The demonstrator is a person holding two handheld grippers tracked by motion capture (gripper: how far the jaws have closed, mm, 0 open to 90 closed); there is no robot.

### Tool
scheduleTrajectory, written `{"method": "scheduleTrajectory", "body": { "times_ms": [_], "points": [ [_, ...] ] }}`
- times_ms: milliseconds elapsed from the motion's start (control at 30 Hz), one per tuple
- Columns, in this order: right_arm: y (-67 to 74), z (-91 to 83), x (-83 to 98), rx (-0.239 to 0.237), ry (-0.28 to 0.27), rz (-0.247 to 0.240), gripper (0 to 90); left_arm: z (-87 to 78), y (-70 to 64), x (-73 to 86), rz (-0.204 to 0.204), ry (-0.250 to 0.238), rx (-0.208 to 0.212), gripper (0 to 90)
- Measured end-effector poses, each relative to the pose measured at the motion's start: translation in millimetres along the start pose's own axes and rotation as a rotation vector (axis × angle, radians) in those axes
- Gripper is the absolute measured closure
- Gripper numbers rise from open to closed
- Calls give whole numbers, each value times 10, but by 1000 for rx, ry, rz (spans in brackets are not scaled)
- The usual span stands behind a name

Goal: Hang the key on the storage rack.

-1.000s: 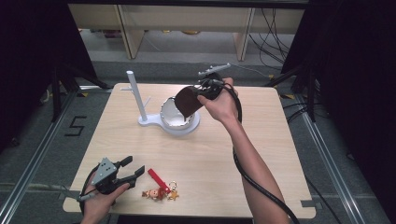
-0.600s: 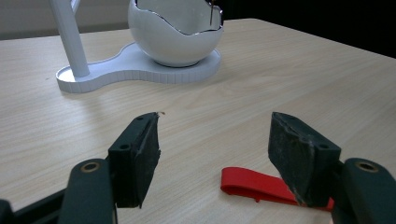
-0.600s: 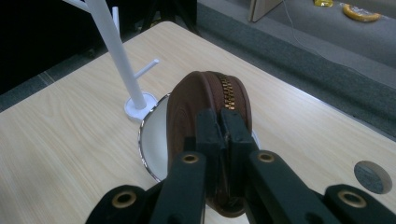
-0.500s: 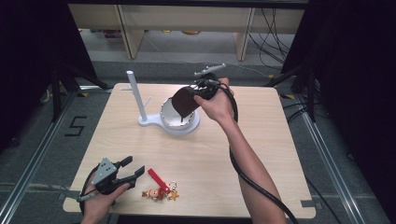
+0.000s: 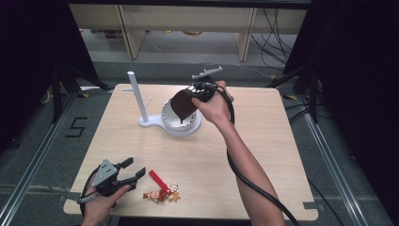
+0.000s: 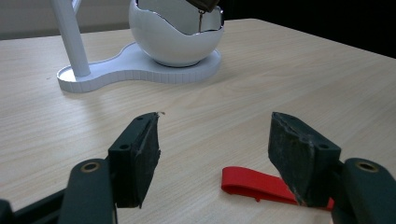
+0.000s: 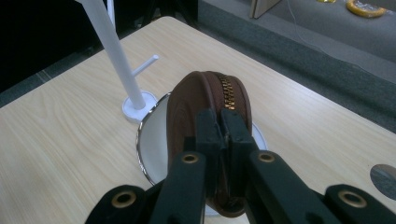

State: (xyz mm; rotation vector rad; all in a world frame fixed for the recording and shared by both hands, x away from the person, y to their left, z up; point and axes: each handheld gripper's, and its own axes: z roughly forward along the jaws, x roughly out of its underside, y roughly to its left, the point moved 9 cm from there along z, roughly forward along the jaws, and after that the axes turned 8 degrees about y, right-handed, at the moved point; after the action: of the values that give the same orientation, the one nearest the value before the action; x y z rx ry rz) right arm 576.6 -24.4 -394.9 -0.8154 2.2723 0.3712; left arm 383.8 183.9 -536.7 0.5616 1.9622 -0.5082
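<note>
Hanging over the white egg-shaped bowl (image 5: 181,118) at the far middle of the tabletop (image 5: 263,141): one brown pouch (image 7: 205,107), rounded, soft and leather-like, with a brass-toothed zipper running along its upper edge. The right tool (image 7: 223,135) has its black jaws pressed together on the pouch's near edge, pinching it upright; the lower part of the pouch is hidden behind the jaws in the right gripper view. Bowl: glossy white, jagged cracked-shell rim, joined to a ribbed flat base that also carries a slim white post (image 5: 136,96) with short pegs. A thin brown pull, possibly the zipper tab, dangles into the bowl in the left gripper view. Left tool (image 5: 126,172): jaws spread, holding nothing, low over the near left of the pale wood-grain tabletop. Beside it, a red strap (image 6: 254,186) attached to a small figure keychain (image 5: 160,194), details too small to make out.
</note>
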Motion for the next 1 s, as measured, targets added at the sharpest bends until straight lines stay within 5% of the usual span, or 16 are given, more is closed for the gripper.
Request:
{"method": "scheduleTrajectory", "body": {
  "times_ms": [1000],
  "points": [
    [92,485,21,-10,17,14,873,-6,11,6,-4,-7,4,331]
  ]
}}
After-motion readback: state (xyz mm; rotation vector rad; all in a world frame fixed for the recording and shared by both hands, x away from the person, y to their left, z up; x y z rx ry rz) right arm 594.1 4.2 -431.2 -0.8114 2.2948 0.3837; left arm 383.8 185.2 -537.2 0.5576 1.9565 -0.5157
